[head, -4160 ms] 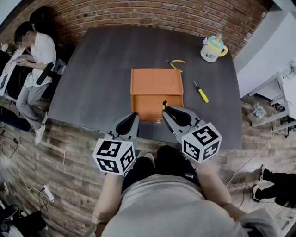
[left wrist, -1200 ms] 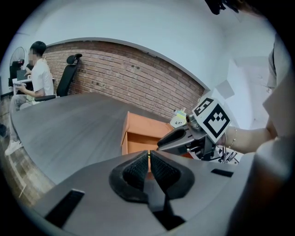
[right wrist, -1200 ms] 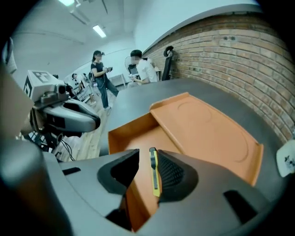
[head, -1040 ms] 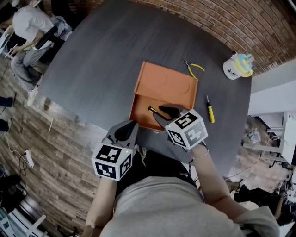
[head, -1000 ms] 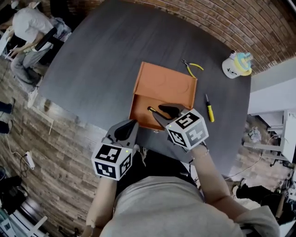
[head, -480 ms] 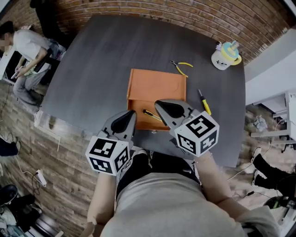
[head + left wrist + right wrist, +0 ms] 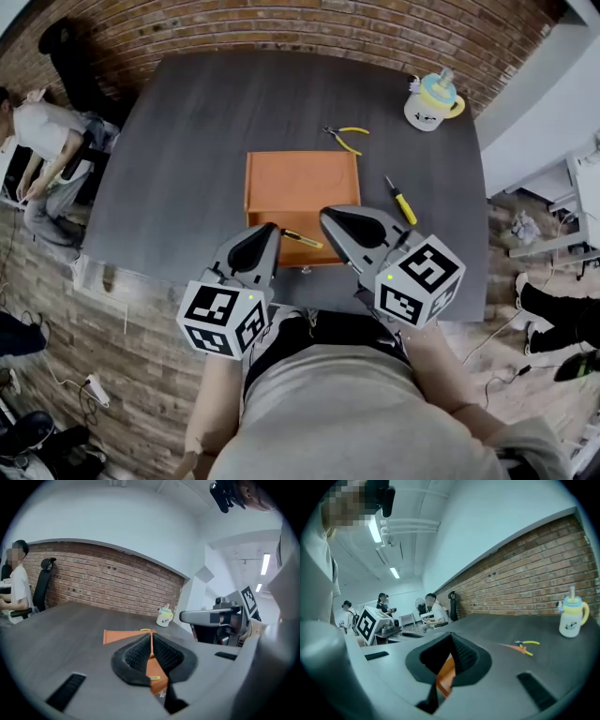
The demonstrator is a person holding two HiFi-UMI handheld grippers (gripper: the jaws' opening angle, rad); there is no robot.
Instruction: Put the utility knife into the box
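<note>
The orange box (image 7: 302,178) lies open on the dark table (image 7: 187,141). A yellow and black utility knife (image 7: 302,239) rests in its near compartment. My left gripper (image 7: 269,231) hovers at the box's near left corner, jaws shut and empty. My right gripper (image 7: 327,215) hangs over the near right part, shut with nothing between its pads, clear of the knife. In the left gripper view the box (image 7: 121,636) shows behind the closed left gripper (image 7: 151,640), and the knife (image 7: 155,678) peeks out below the pads. In the right gripper view, orange box (image 7: 446,671) shows under the right gripper (image 7: 451,642).
A yellow screwdriver (image 7: 404,200) lies right of the box and yellow-handled pliers (image 7: 345,137) behind it. A mug (image 7: 429,98) stands at the far right corner. A person sits past the table's left edge (image 7: 37,141). A brick wall runs along the far side.
My right gripper has drawn up and back out of the box, leaving the knife lying inside. The left gripper has risen a little as well.
</note>
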